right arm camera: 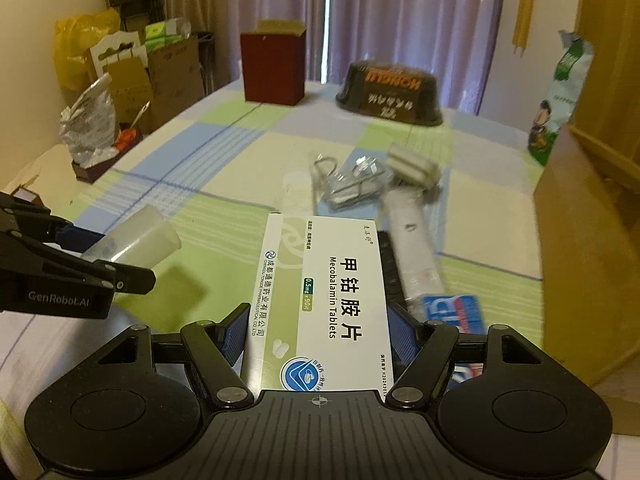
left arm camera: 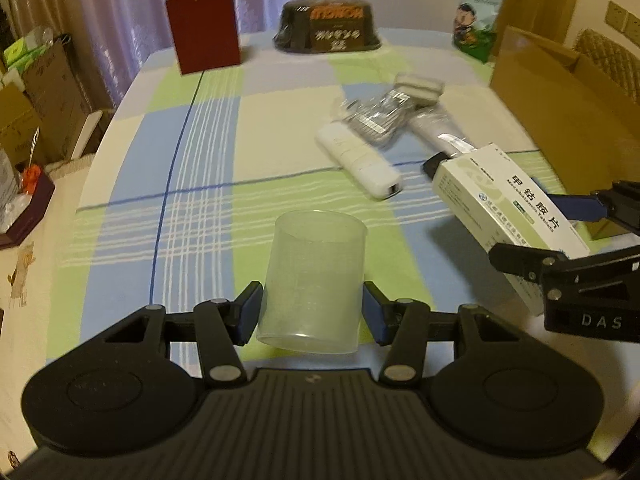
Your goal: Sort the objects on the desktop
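My left gripper [left arm camera: 313, 312] is shut on a translucent plastic cup [left arm camera: 316, 280], held above the checked tablecloth; the same cup [right arm camera: 136, 240] shows at the left of the right wrist view. My right gripper [right arm camera: 316, 334] is shut on a white and green medicine box [right arm camera: 320, 300] labelled Mecobalamin Tablets, also seen as the medicine box [left arm camera: 508, 216] at the right of the left wrist view. On the table beyond lie a white tube [left arm camera: 358, 160], a clear packet of metal clips [left arm camera: 376, 116] and a toothpaste tube [right arm camera: 416, 256].
An open cardboard box [left arm camera: 560, 112] stands at the table's right side. At the far end stand a dark red box [left arm camera: 204, 28], a black food tub [left arm camera: 326, 26] and a green and white bag [left arm camera: 478, 12]. Cardboard boxes and bags [right arm camera: 132, 72] sit beyond the left edge.
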Demonstrator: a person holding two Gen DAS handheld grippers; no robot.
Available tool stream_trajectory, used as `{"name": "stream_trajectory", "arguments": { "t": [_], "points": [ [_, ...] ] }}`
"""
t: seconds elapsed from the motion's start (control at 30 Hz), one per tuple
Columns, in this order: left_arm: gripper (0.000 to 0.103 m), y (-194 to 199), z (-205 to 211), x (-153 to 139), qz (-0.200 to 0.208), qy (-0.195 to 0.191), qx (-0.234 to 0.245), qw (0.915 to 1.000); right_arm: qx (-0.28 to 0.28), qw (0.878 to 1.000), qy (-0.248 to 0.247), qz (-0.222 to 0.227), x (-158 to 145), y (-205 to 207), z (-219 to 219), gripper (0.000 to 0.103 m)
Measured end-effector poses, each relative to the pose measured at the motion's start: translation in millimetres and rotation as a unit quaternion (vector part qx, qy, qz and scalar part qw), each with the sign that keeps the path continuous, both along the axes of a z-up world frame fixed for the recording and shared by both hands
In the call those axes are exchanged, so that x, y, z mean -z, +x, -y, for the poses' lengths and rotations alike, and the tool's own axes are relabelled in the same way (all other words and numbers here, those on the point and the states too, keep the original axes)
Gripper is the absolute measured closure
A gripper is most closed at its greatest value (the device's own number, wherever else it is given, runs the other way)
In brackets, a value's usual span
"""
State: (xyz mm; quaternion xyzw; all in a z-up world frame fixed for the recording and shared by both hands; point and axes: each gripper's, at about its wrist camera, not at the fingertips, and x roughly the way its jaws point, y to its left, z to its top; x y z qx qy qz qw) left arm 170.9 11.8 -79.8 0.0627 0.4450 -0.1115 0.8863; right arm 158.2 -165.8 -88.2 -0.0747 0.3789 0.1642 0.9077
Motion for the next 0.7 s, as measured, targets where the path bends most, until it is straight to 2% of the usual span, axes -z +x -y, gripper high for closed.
{"name": "stream_trajectory", "arguments": {
  "t": [0.3,0.7],
  "points": [
    [0.055,-9.8,47.5,-41.6,0.025,-0.012,0.038,0.9989,0.039,0.999,0.007,0.034,-45.8,-11.5,47.9,0.033],
    [0.055,-2.2,153.3,-77.3,0.049,-0.035,0.115,0.9915,0.117,0.991,0.002,0.067,-90.4,-5.5,140.3,0.033]
  ]
}}
